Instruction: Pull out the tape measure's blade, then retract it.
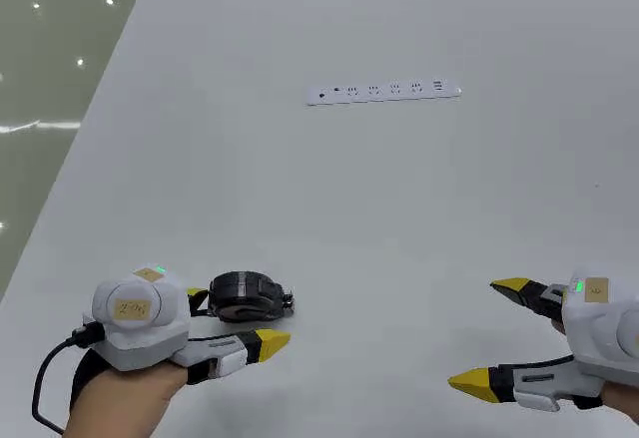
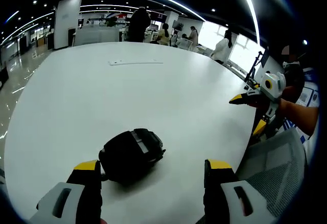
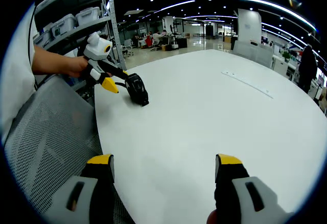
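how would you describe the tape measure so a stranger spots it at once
Start at the white table and go to its near left edge, where the left gripper is. Ahead of its open jaws lies the tape measure, a small rounded black case, unlike the long white power strip farther back.

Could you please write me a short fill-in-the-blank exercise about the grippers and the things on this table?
1. The tape measure beside the left gripper is ____ in colour.
2. The right gripper holds ____.
3. Both grippers' jaws stand ____.
4. The power strip on the table is ____ in colour.
Missing words: black; nothing; open; white.
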Tool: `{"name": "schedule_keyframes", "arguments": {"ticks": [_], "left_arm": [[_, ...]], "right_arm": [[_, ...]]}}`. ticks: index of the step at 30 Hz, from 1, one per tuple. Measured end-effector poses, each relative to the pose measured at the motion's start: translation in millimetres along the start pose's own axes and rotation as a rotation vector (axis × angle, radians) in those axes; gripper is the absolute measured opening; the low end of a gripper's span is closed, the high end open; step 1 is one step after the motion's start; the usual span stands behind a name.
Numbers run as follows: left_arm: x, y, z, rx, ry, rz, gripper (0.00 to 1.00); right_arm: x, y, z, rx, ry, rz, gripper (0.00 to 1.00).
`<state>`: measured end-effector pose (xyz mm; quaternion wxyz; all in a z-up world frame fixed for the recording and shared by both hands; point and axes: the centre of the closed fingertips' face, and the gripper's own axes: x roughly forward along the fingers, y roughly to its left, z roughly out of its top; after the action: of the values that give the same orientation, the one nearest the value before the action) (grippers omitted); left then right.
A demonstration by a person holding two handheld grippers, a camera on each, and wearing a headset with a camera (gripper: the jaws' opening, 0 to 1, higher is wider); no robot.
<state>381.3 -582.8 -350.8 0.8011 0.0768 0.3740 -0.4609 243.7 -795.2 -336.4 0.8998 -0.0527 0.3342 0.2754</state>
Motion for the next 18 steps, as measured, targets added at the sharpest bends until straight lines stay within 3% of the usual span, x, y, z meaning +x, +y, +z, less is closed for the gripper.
{"name": "schedule_keyframes", "arguments": {"ticks": [18], "left_arm": [[0.7,18.9,-4.0,0.095,0.046,-0.024,0.76]], "right_arm": [[11.9,0.1,-0.4,-0.004,0.019,0.028,0.81]]}}
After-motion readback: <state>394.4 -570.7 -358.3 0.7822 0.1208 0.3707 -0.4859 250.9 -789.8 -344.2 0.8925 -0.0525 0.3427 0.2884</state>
